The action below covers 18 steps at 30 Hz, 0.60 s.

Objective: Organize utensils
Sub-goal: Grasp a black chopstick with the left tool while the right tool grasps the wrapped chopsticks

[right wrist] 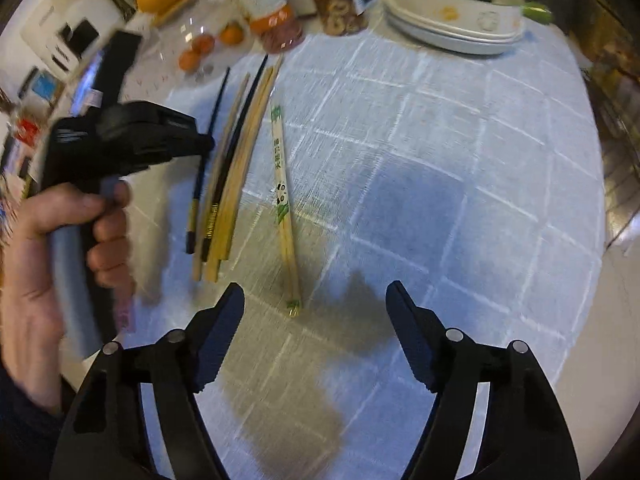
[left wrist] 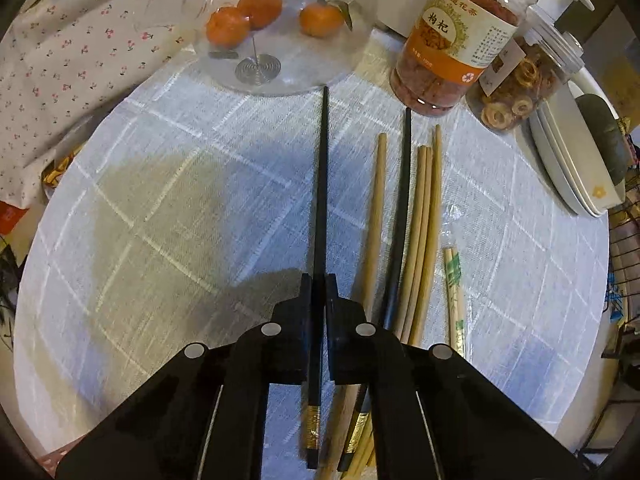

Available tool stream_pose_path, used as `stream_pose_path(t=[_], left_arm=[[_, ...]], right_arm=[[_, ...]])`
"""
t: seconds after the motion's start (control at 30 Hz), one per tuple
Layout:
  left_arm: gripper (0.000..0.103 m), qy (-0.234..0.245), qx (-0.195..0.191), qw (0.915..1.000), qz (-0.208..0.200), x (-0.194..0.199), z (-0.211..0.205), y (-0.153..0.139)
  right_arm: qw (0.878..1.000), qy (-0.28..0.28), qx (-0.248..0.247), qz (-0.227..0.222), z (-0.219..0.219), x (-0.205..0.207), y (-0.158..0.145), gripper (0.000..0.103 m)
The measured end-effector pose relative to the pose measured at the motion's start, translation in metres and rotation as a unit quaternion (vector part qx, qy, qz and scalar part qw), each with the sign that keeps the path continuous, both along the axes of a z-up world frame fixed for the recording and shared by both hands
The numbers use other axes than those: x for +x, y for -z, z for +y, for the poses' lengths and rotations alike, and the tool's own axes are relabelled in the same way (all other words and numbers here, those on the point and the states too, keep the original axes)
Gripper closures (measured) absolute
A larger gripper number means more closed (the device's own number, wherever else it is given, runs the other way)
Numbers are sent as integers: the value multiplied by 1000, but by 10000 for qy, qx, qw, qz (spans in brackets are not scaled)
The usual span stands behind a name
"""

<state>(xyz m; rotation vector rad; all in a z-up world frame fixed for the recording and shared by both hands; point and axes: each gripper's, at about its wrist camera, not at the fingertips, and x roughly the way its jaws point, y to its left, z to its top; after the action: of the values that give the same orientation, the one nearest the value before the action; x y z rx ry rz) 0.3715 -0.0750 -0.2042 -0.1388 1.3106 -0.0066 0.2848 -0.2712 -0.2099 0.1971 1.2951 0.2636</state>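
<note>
The left tool [left wrist: 319, 280] pinches a black chopstick [left wrist: 322, 184] lying on the desk [left wrist: 180, 200], beside the bamboo chopsticks [left wrist: 424, 232]. The right tool [right wrist: 315, 292] hangs spread above the cloth, near a wrapped chopstick pair [right wrist: 282, 200].

Two wrist fisheyes, both angled steeply down, close over the table [left wrist: 160, 200].
Shared: chopsticks [left wrist: 420, 220], jars [right wrist: 272, 12], tangerines [left wrist: 256, 8].
</note>
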Motion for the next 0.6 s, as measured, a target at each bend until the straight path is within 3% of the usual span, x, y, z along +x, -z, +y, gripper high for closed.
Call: stream_pose_path(t=[0.17, 0.47, 0.6], left_arm=[[98, -17, -24, 10000, -4, -8, 9, -1], [98, -238, 72, 9993, 266, -22, 16, 0], [98, -270, 126, 9992, 262, -20, 17, 1]], right_arm=[[9995, -204, -215, -107, 18, 30, 3, 35], [9988, -337, -356, 76, 35, 81, 18, 54], [9982, -440, -413, 22, 47, 91, 16, 56]])
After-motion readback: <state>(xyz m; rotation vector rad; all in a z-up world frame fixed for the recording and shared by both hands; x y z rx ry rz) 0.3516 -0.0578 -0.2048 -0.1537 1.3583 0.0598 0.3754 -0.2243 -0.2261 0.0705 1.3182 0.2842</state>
